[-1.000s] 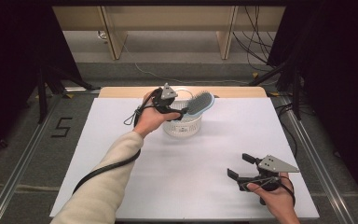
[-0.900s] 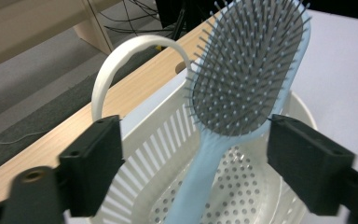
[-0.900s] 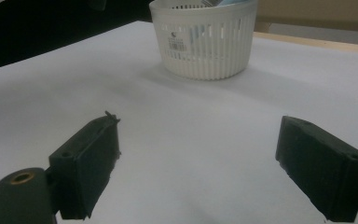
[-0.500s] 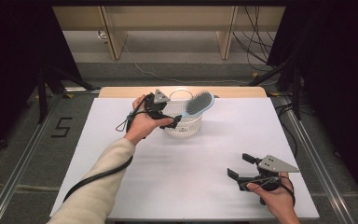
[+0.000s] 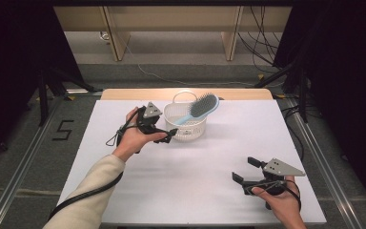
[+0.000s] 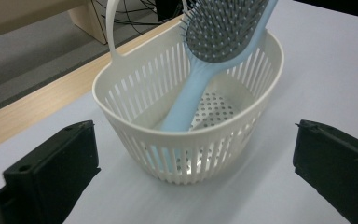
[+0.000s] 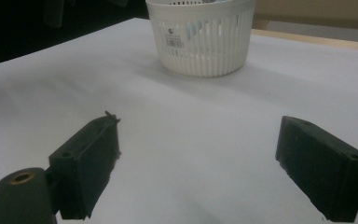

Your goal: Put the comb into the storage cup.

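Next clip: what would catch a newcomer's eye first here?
Probably the blue hairbrush standing tilted in the white basket at the table's far middle, its bristled head poking over the rim. Next, the left gripper, open and just left of the basket, with its jaws on either side of it in its own view. The right gripper is open too, near the front right corner of the white table.
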